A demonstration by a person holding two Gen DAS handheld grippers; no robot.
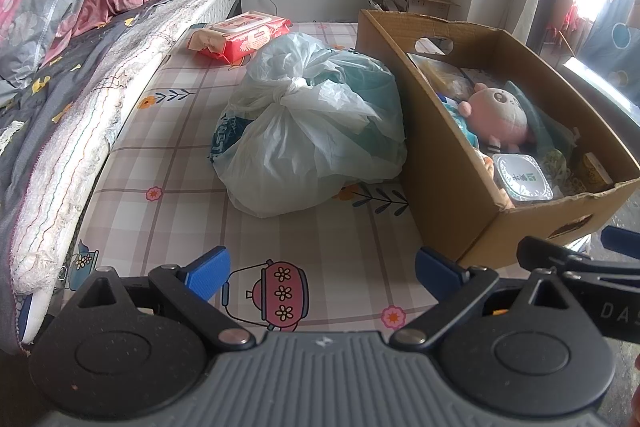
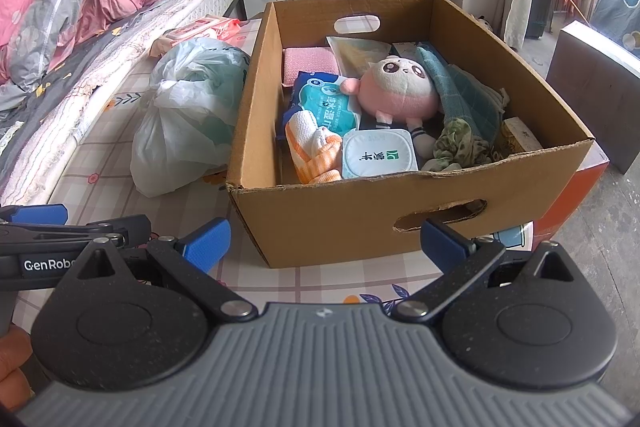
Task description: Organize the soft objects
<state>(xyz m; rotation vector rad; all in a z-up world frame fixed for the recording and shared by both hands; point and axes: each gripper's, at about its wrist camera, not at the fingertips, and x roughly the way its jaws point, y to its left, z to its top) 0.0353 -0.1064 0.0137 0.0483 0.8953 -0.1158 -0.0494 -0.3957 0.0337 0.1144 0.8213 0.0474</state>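
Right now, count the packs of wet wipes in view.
2. A red pack lies on the mat beside the bed; a blue pack lies in the cardboard box under the plush toy. More may be buried.

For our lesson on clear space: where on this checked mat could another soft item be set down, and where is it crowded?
Free: the checked mat between the mattress edge and tied plastic bag, and in front of the bag. Crowded: the cardboard box, packed around the pink plush.
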